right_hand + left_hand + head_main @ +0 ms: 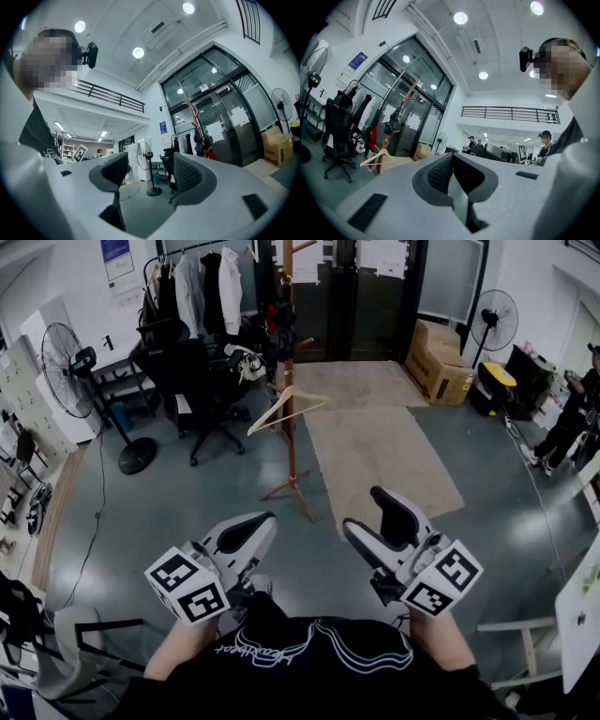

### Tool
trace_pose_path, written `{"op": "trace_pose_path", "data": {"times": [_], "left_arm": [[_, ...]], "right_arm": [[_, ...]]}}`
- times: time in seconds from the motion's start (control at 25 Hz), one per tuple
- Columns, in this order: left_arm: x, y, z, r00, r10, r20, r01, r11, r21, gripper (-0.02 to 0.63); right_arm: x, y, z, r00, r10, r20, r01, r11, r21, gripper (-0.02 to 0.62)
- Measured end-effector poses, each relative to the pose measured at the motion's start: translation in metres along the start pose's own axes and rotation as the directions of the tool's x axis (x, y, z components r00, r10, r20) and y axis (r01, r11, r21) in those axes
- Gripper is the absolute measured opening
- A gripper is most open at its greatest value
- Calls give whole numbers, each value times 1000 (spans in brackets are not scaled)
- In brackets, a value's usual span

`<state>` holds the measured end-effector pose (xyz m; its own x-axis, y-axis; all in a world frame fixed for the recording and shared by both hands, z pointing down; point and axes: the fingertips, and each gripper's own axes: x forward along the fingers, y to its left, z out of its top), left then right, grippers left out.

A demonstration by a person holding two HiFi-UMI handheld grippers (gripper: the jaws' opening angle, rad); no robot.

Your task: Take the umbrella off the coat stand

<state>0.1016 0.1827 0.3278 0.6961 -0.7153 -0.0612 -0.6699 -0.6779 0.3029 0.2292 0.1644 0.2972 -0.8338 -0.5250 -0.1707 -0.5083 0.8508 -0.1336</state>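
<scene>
A wooden coat stand [290,381] rises from the grey floor a few steps ahead of me. A dark bundle that looks like the folded umbrella [278,322] hangs near its top, and a wooden hanger [286,409] hangs lower down. Both grippers are held low in front of me, well short of the stand. My left gripper [265,519] is shut with nothing in it, its pads meeting in the left gripper view [452,158]. My right gripper [362,508] stands open and empty [150,169]. The stand [193,117] and umbrella [206,140] show beyond it.
Black office chairs [202,390] and a clothes rack with white coats [211,287] stand left of the stand. A standing fan [70,362] is at far left. Beige mats [375,446] lie right of the stand, with cardboard boxes [439,362] and a person [572,418] beyond.
</scene>
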Motion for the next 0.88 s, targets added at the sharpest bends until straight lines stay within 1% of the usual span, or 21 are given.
{"op": "trace_pose_path", "data": {"times": [0.16, 0.4, 0.56, 0.72, 0.88], "left_arm": [[3, 26, 1, 1000, 4, 10, -4, 1000, 1, 6], [17, 79, 19, 1000, -9, 25, 9, 1000, -1, 6], [29, 132, 32, 1000, -12, 23, 13, 1000, -15, 6], [43, 192, 50, 1000, -19, 15, 20, 999, -46, 6], [59, 259, 67, 999, -35, 1, 35, 997, -71, 6]], "right_arm": [[19, -15, -11, 1000, -17, -5, 17, 1000, -11, 357], [68, -45, -14, 999, -39, -21, 38, 999, -31, 394], [117, -68, -23, 998, -46, -39, 45, 998, -32, 399], [173, -93, -32, 996, -51, -79, 50, 999, -17, 399], [232, -124, -40, 991, -92, -94, 92, 996, -7, 397]]}}
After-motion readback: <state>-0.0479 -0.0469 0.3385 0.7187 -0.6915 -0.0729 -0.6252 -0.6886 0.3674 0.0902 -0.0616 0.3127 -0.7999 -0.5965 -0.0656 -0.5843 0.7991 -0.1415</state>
